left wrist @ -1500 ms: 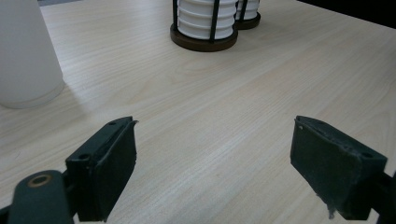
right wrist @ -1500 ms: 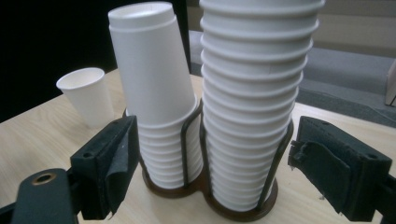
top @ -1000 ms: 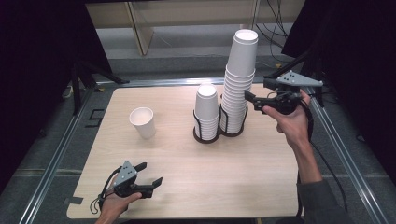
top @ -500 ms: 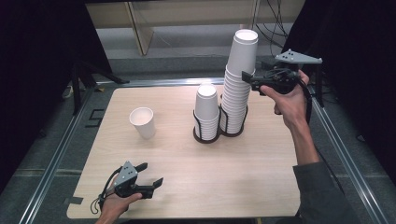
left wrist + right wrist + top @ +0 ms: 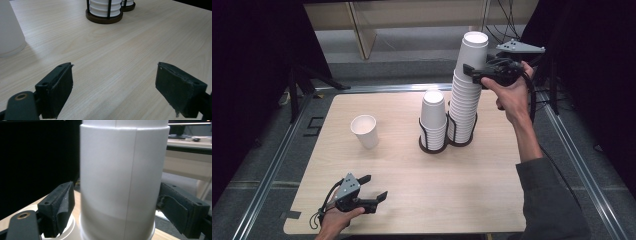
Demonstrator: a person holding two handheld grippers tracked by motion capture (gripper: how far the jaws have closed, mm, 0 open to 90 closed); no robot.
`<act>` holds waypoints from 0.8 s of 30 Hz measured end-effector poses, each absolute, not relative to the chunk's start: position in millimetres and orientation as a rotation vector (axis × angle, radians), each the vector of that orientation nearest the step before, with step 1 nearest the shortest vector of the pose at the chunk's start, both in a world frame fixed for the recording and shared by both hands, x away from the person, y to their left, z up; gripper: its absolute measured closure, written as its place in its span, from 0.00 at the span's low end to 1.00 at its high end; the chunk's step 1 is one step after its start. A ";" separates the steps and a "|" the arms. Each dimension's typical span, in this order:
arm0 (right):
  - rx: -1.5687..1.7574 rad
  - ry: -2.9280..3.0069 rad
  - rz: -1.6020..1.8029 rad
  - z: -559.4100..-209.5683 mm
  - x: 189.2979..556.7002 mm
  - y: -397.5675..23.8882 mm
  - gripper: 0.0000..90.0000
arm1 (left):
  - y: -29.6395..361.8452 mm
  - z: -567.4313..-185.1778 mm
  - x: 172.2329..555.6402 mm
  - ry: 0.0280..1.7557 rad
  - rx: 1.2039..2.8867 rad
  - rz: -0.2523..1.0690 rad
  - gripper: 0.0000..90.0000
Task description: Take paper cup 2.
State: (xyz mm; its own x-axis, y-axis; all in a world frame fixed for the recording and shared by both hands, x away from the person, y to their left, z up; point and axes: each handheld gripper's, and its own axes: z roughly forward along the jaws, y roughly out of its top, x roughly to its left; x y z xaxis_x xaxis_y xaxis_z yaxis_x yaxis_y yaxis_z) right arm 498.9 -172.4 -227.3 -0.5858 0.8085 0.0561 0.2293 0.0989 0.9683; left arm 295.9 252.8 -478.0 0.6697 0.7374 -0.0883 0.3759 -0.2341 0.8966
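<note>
Right claw (image 5: 468, 70) rose; top cup (image 5: 122, 177) between its jaws.

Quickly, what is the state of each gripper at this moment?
Left gripper: open, holding nothing, low over the table.
Right gripper: open, jaws on either side of the top paper cup of the tall stack, not pressing it.

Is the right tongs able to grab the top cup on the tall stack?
Probably yes. The right tongs already sit around the top cup, one jaw on each side with small gaps, and nothing blocks them.
</note>
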 end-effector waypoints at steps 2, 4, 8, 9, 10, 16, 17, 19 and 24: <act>1.008 1.882 1.496 -226.3 503.1 -168.5 0.15 | 251.7 -477.9 295.5 0.880 1.845 0.434 0.16; 1.022 1.875 1.491 -225.8 506.8 -165.8 0.15 | 252.0 -477.4 295.3 0.875 1.856 0.436 0.16; 1.045 1.884 1.489 -226.1 513.9 -161.3 0.15 | 251.7 -477.3 295.0 0.876 1.858 0.433 0.16; 1.042 1.882 1.486 -226.0 515.2 -160.5 0.15 | 251.8 -477.2 294.9 0.874 1.861 0.433 0.16; 1.048 1.882 1.486 -225.9 516.1 -159.6 0.15 | 251.9 -477.2 294.9 0.874 1.862 0.433 0.16; 1.049 1.885 1.482 -224.1 518.4 -159.7 0.18 | 251.1 -477.4 294.8 0.878 1.854 0.430 0.16; 1.059 1.883 1.482 -223.8 518.3 -159.3 0.18 | 250.6 -477.6 294.8 0.880 1.849 0.429 0.16; 1.056 1.883 1.489 -222.1 518.0 -159.6 0.19 | 251.0 -477.6 295.2 0.873 1.858 0.429 0.16; 1.041 1.868 1.509 -211.5 515.8 -161.1 0.19 | 251.0 -478.1 295.8 0.868 1.862 0.426 0.16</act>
